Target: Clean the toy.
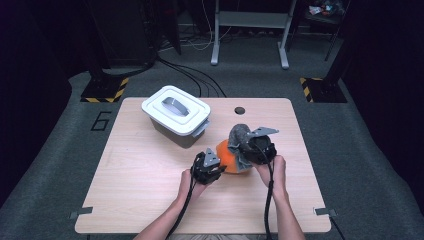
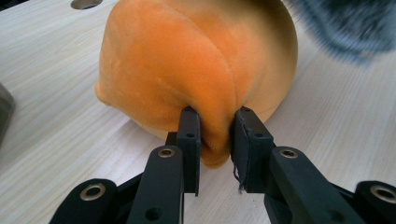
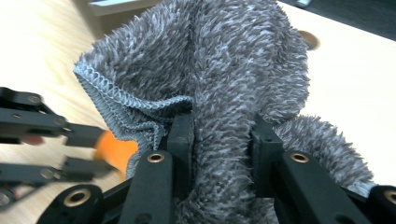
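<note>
An orange plush cushion [image 1: 226, 158] lies at the middle of the wooden table [image 1: 145, 175]. My left gripper [image 1: 218, 163] comes at it from the left and is shut on a pinched fold of the orange plush [image 2: 187, 60], with the jaws [image 2: 215, 116] squeezing the fabric. A grey fuzzy cloth [image 1: 239, 134] hangs bunched over the cushion's right side. My right gripper [image 1: 248, 145] is shut on that cloth [image 3: 224, 56], which bulges up between the jaws [image 3: 222, 123]. In the right gripper view, the left gripper [image 3: 95, 149] appears blurred beside a patch of orange [image 3: 116, 151].
A grey bin with a white handled lid [image 1: 176, 112] stands behind and to the left of the cushion. A round cable hole [image 1: 239, 110] sits near the table's far edge. Cables and a desk frame [image 1: 250, 30] lie on the floor beyond.
</note>
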A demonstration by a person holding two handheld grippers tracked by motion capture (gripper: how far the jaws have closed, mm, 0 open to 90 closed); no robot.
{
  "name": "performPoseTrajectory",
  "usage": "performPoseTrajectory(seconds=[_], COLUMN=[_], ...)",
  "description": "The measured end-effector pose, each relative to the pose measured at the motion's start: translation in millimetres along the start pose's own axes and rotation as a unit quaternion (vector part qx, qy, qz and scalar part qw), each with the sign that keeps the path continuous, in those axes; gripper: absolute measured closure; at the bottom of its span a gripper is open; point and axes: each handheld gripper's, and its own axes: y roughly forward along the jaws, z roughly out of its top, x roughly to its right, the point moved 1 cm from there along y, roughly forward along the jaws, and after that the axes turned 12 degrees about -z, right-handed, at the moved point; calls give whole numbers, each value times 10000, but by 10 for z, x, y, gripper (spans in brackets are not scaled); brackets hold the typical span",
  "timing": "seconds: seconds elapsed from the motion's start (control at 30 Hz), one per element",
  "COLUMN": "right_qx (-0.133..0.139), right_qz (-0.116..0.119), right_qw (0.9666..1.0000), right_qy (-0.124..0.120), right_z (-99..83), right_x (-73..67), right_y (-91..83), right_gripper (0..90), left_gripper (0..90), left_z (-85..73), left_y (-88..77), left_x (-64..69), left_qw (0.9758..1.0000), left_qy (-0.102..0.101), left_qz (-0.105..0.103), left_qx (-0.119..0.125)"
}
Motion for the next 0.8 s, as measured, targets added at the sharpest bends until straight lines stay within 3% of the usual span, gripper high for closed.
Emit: performPoseTrajectory(seconds=[0.17,0.27,0.53,0.8], right_qx=[-22,-75,-88,-196], right_qz=[155,136,-8,-138], right_qw=[9999,9996,9999,9996], right_qy=[-52,-218,-131,125], right_z=[36,3,-55,-169], right_x=[-149,-210,-87,116], right_y=[107,185,157,142], right_gripper=[656,661,671,670], left_gripper=[741,741,743,742], left_z=[5,-1,0,-4], left_y=[0,4,18,21], left_x=[4,-8,4,-2], left_qw=[10000,10000,10000,10000], left_qy=[39,59,6,-8], left_qz=[-3,8,-11,-23], left_qx=[-20,-54,-32,-9])
